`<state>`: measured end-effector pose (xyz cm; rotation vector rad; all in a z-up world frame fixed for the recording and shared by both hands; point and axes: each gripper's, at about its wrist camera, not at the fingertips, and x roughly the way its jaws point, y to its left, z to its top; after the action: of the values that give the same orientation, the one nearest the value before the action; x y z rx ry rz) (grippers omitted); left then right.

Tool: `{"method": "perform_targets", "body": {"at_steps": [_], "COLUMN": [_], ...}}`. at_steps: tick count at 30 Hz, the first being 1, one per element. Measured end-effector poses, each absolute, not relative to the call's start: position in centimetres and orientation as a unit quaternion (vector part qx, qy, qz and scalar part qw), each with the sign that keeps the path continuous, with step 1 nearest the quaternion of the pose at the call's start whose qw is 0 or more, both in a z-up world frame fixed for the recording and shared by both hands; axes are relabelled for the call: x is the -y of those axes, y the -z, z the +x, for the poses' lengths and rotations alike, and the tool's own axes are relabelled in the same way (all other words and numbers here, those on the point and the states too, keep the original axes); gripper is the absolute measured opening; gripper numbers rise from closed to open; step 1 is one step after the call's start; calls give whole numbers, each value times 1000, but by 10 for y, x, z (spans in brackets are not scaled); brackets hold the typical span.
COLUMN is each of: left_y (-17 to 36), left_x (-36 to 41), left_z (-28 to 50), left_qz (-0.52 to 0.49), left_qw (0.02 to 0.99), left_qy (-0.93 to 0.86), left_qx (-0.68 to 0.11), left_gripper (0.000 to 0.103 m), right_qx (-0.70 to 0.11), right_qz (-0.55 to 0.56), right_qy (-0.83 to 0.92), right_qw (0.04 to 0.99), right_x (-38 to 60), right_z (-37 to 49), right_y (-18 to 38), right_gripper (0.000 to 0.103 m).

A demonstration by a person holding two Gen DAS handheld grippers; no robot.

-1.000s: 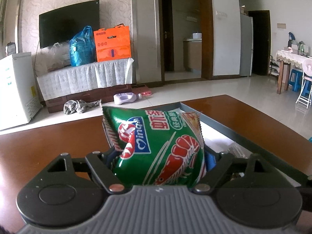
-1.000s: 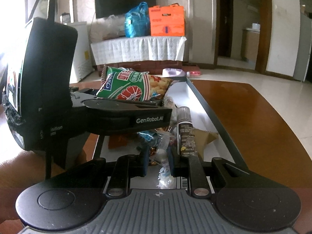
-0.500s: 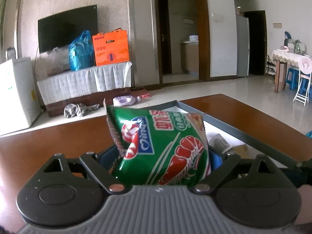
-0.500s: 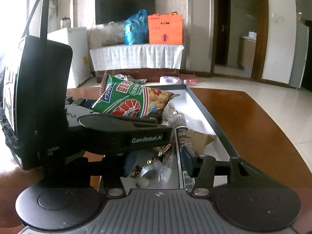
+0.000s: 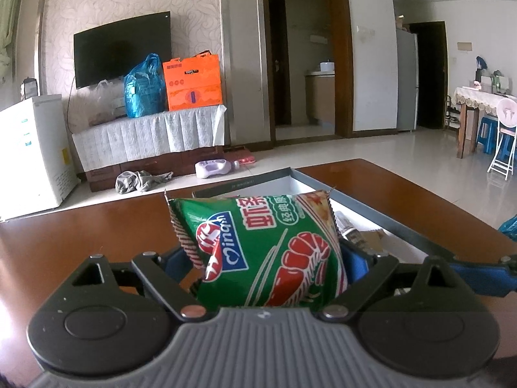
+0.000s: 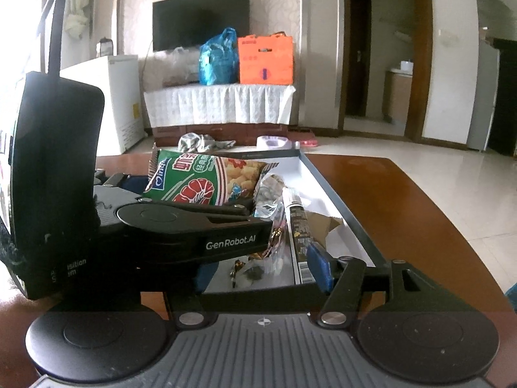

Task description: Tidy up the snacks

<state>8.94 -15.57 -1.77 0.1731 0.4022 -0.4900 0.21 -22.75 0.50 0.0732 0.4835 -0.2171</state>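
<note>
Left wrist view
Left gripper: spread wide, its blue pads squeeze a green chip bag from both sides.
Chip bag: held up over the near part of the brown table, in front of the tray.
Tray: on the table, running to its far edge.

Right wrist view
Right gripper: opening up, pads press on nothing; small wrappers lie between them in the tray.
Chip bag: in the left gripper, over the tray's left side.
Tube: lies in the tray, just beside the wrappers.
</note>
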Motion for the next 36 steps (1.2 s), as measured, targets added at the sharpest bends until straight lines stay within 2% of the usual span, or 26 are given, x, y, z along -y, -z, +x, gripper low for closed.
{"method": "perform_targets", "body": {"at_steps": [10, 13, 15, 25, 27, 34, 36], "left_y": [3, 2, 1, -1, -2, 0, 0], "left_x": [147, 143, 141, 129, 127, 123, 122], "left_z": [38, 19, 6, -36, -44, -50, -56], "left_qz": [104, 113, 121, 108, 106, 114, 126], "left_qw": [945, 947, 949, 950, 950, 952, 955], "left_qy": [250, 250, 246, 240, 242, 227, 215], "left_qx": [-184, -168, -159, -167, -169, -172, -159], "left_gripper": [96, 103, 103, 103, 103, 103, 103], "right_qx": [-233, -232, -231, -227, -225, -235, -237], "right_qz": [33, 28, 26, 31, 32, 33, 27], "right_qy": [119, 123, 125, 126, 127, 123, 124], "right_qw": [965, 964, 965, 965, 965, 964, 963], "right_x": [219, 216, 214, 207, 208, 206, 206], "right_z": [-40, -55, -63, -84, -81, -86, -86], "right_y": [-14, -14, -15, -11, -12, -5, -3], "right_gripper": [66, 72, 77, 79, 83, 85, 89]}}
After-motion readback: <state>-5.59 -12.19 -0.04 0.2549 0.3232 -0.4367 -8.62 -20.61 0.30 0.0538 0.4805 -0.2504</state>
